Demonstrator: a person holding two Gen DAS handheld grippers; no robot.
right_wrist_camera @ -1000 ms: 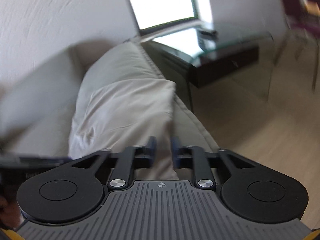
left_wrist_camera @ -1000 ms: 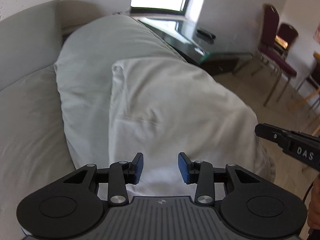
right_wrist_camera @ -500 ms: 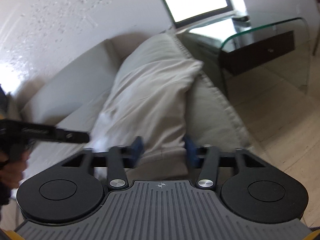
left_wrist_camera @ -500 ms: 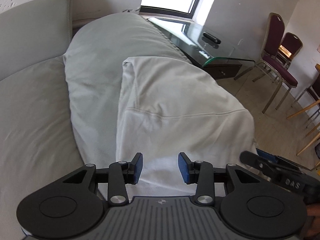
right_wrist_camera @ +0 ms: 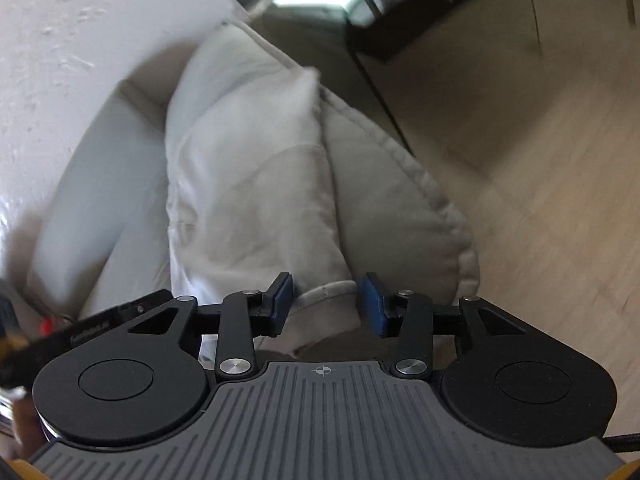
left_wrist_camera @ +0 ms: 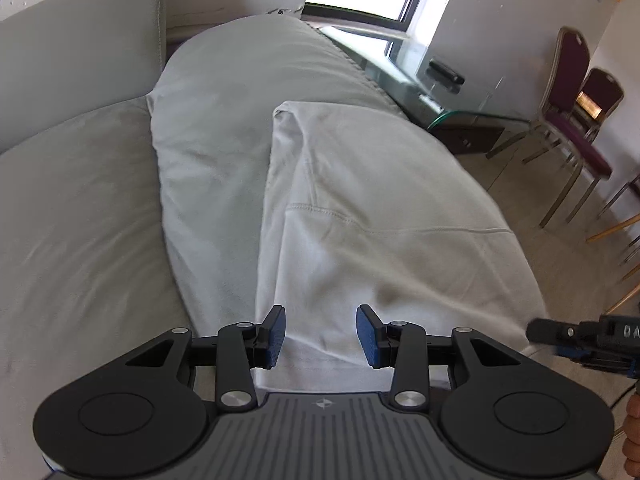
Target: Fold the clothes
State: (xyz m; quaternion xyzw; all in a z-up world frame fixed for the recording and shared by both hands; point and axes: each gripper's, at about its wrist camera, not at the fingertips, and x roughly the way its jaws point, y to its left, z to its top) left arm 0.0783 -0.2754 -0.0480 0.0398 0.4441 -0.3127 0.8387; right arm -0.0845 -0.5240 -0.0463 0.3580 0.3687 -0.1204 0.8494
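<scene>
A white garment (left_wrist_camera: 384, 216) lies folded lengthwise over the pale grey sofa arm (left_wrist_camera: 224, 92), with a stitched hem line across its middle. My left gripper (left_wrist_camera: 322, 334) hangs open just above the garment's near edge, its blue pads apart and touching no cloth. At the right edge of the left wrist view is my right gripper (left_wrist_camera: 580, 336), beside the garment's near right corner. In the right wrist view the right gripper (right_wrist_camera: 326, 304) has its jaws opening; the garment (right_wrist_camera: 248, 184) runs away ahead, and its near hem (right_wrist_camera: 328, 289) lies between the pads, which do not press on it.
The sofa seat cushion (left_wrist_camera: 72, 216) spreads to the left, its back cushion (left_wrist_camera: 80, 48) behind. A glass side table (left_wrist_camera: 452, 92) with a dark remote stands past the sofa arm under a window. Purple chairs (left_wrist_camera: 576, 120) stand on the wooden floor (right_wrist_camera: 540, 128) to the right.
The right gripper's jaws have widened while it rolled and came down to the garment's near hem. The left gripper has rolled slightly and stays open.
</scene>
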